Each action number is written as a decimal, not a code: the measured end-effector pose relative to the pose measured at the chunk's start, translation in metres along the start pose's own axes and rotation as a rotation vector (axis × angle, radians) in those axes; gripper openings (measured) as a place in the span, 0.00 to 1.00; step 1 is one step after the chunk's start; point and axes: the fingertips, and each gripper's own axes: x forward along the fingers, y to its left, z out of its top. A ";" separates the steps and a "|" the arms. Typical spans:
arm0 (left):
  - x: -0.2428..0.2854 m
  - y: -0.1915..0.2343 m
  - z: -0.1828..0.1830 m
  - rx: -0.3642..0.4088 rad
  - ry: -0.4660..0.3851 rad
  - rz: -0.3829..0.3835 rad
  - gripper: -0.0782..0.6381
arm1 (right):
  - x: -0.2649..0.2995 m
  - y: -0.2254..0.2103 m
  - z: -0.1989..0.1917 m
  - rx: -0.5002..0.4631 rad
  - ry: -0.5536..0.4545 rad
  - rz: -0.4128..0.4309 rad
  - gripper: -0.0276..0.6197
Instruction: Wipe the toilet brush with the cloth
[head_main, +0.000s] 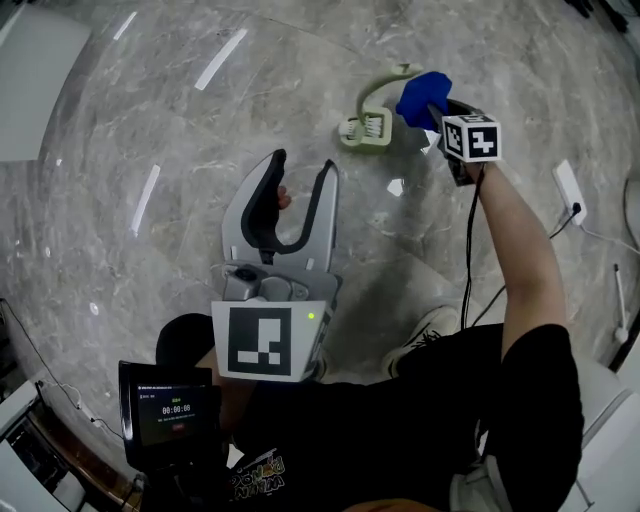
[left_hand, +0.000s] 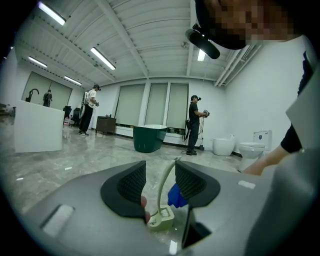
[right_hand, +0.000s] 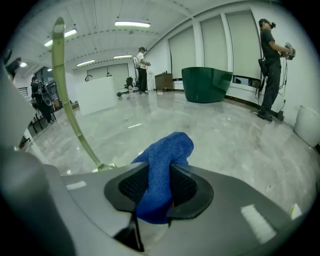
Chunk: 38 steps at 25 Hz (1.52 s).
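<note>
Head view, pale green toilet brush (head_main: 368, 128), right hand-held gripper (head_main: 432, 112) pinching blue cloth (head_main: 422, 95), left hand-held gripper (head_main: 304, 162) spread

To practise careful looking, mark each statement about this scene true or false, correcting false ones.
1. The right gripper is clamped on a blue cloth. True.
2. The toilet brush is pale green. True.
3. The left gripper grips the toilet brush. False: its jaws stand apart, empty; the brush sits on the floor.
4. The brush rests on a table. False: it rests on the marble floor.
</note>
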 end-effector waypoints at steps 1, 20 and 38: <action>-0.002 -0.002 -0.003 0.002 0.019 -0.003 0.37 | 0.011 0.009 0.010 0.007 -0.021 0.012 0.23; -0.005 -0.010 -0.022 0.017 0.086 -0.023 0.37 | 0.013 0.019 -0.068 -0.273 0.249 0.061 0.23; 0.023 0.006 -0.008 0.061 0.049 0.014 0.37 | -0.074 0.139 -0.118 -0.068 0.321 0.482 0.23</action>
